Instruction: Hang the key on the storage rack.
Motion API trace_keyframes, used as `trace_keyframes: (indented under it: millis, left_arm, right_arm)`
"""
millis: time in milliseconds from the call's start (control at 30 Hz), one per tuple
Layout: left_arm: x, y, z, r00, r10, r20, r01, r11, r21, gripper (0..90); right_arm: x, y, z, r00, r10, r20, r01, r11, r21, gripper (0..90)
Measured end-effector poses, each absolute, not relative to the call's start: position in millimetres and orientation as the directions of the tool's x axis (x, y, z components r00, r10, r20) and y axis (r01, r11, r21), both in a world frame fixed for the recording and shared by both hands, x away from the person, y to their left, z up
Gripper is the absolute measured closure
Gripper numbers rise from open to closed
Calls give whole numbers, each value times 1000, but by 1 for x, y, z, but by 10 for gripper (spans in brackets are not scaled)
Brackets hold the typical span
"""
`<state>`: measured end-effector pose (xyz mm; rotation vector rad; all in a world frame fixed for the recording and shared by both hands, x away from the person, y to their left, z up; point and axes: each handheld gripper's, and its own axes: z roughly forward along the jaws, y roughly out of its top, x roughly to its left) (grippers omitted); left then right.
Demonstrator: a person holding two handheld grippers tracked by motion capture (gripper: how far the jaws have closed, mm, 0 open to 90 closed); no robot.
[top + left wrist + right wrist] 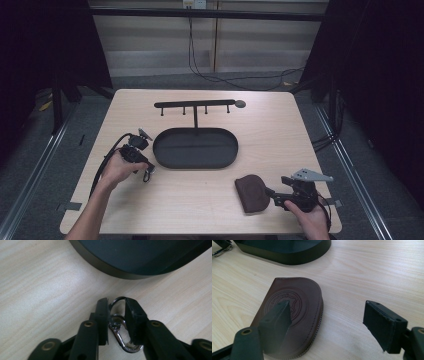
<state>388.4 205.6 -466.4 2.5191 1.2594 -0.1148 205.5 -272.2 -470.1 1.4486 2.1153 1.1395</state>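
Observation:
A silver metal clip with a ring (117, 325) lies on the wooden table just left of the black oval tray (159, 150). My left gripper (117, 312) points down over it, and the ring sits between the two pads, touching both. In the high view the clip (148, 175) shows under the left gripper (146, 170). A brown leather pouch (294, 310) with an embossed round stamp lies flat near the table's front right. My right gripper (329, 320) stands open and wide; its left jaw hangs over the pouch (252, 192), the other jaw over bare wood.
Behind the tray rises a black stand with a hook rail (195, 104). The tray's dark wall (117, 271) is close ahead of the left gripper. Bare wood lies between the two hands. Cables trail from both grippers.

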Motion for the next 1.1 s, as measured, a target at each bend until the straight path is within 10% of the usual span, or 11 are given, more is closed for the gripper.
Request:
trace_keyframes:
  millis: [1100]
  left_arm:
    - [375,194,-434,664,726,-179,748,-645,157,893]
  right_arm:
    - [206,-272,-471,-429,890,153,625,171,762,218]
